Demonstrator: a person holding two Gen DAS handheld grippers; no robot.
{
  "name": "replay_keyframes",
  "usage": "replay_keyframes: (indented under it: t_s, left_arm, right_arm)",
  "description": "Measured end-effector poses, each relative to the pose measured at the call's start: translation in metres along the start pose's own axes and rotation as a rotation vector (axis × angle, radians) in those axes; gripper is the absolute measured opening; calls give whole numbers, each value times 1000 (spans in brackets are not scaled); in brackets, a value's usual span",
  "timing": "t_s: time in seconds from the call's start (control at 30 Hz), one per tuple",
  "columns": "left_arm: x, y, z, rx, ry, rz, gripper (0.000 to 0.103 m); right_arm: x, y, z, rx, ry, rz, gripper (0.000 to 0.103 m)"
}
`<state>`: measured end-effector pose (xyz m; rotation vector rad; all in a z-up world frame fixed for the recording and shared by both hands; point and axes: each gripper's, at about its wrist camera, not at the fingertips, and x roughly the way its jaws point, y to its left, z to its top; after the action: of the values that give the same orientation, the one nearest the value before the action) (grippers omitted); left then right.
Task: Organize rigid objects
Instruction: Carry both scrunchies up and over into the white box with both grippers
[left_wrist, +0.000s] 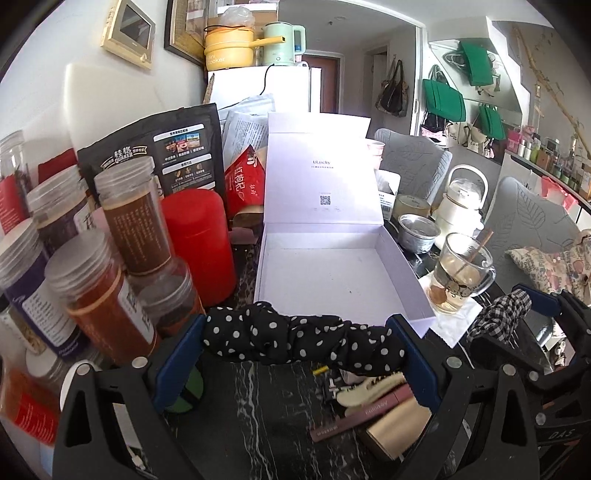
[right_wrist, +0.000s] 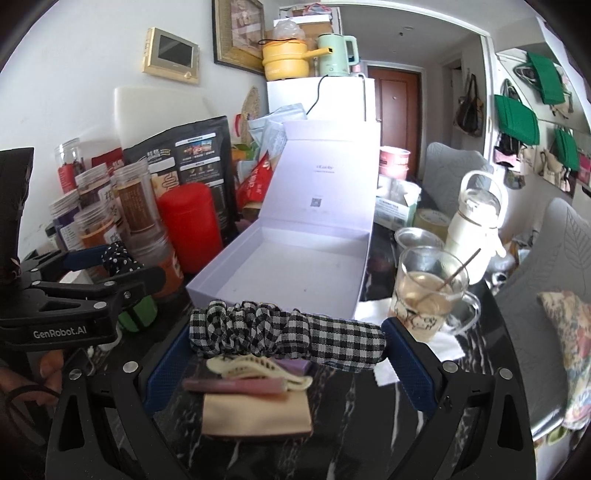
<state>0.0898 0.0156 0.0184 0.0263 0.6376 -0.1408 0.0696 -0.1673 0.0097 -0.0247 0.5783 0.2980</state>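
Observation:
My left gripper (left_wrist: 295, 339) is shut on a black polka-dot scrunchie (left_wrist: 295, 341), held just in front of the open white box (left_wrist: 332, 280). My right gripper (right_wrist: 286, 338) is shut on a black-and-white checked scrunchie (right_wrist: 288, 332), also near the box (right_wrist: 295, 266) front edge. The box is empty with its lid upright. On the dark marble table below lie a cream hair claw (right_wrist: 258, 369), a pink tube (right_wrist: 236, 386) and a beige case (right_wrist: 256, 415). The right gripper shows at the right of the left wrist view (left_wrist: 517, 314).
Several spice jars (left_wrist: 110, 280) and a red canister (left_wrist: 199, 243) stand left of the box. A glass mug with a stick (right_wrist: 428, 291), a metal cup (right_wrist: 417, 238) and a white kettle (right_wrist: 476, 218) stand to its right. Snack bags lean behind.

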Motion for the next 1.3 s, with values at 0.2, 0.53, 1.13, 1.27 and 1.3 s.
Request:
replay_keyframes:
  t_s: [0.2,0.53,1.13,1.27,1.3]
  left_arm:
    - [24,1,20,-2,-3,-1,98]
    - [70,6,49,-13,27,-7,98]
    - [150,2,86,-3,92,26,98]
    - [169,-2,88,17,112,32,98]
    - [173,-3,88,22,111,33,98]
  right_arm:
    - [16,-9,20,-8,-12,-19,99]
    - [48,-22,54,-20,-28,-59,99]
    - [102,-49,110,28,-68,-105,99]
    - [120,-58,117,63,-46,-110,99]
    - [124,-59,119,66,-38,-109,99]
